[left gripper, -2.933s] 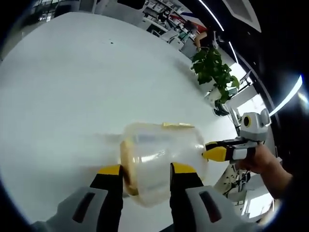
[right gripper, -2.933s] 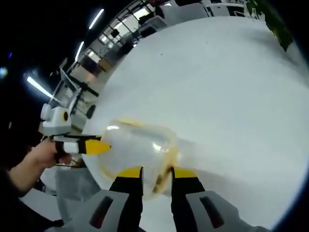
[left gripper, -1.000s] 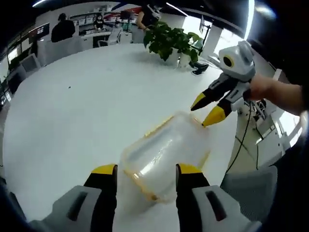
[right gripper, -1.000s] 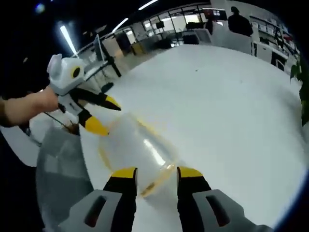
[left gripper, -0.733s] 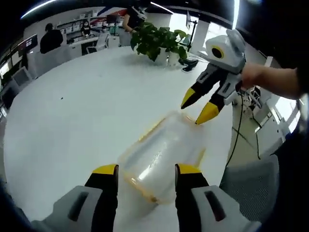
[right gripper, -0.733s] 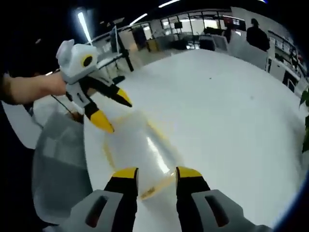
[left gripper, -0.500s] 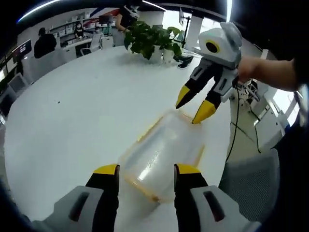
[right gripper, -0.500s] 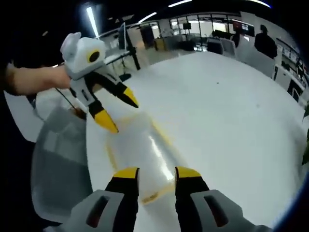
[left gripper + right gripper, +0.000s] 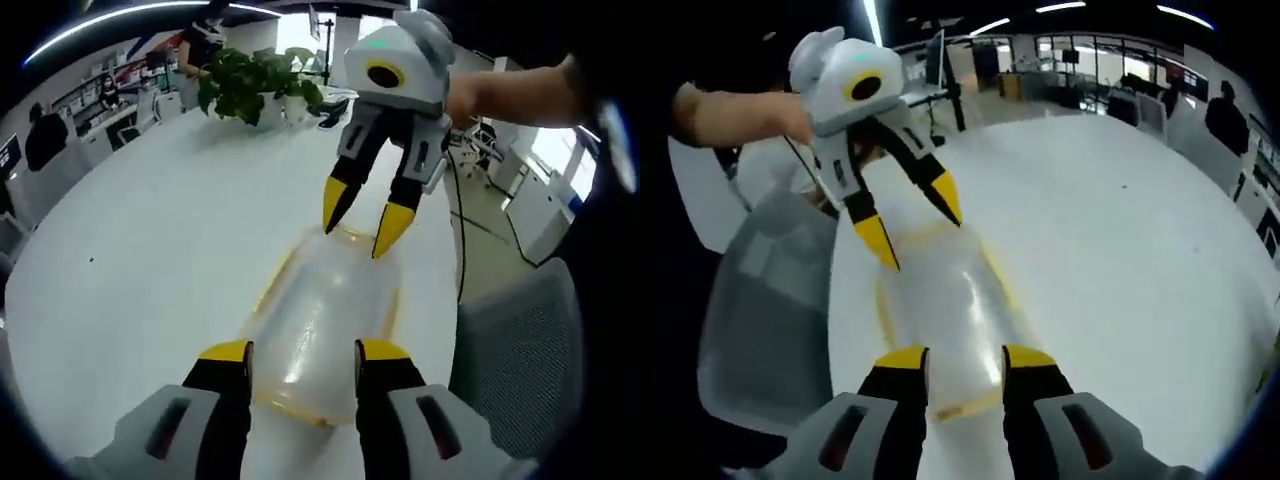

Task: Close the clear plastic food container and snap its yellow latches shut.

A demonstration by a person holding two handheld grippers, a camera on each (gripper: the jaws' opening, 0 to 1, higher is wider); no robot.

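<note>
— Where is the clear container point(image 9: 325, 320)?
— Lying near the white table point(image 9: 150, 240) edge, left gripper point(image 9: 298, 352) and right gripper point(image 9: 965, 358) both spread at its opposite ends.
— The danger?
— An uneven push on the yellow latches point(image 9: 268, 290) could slide it off.

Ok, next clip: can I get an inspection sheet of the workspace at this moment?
Surface: large white table, bare around the job.
Job's things: clear plastic food container with yellow trim lying near the table edge; latch state cannot be told.
Clutter: nothing seen.
Grippers: left gripper open, jaws either side of the container's near end; right gripper open, tips at its far end.
Cables: a dark cable hanging behind the right gripper.
Surroundings: potted green plant, grey mesh chair, office desks, people.
</note>
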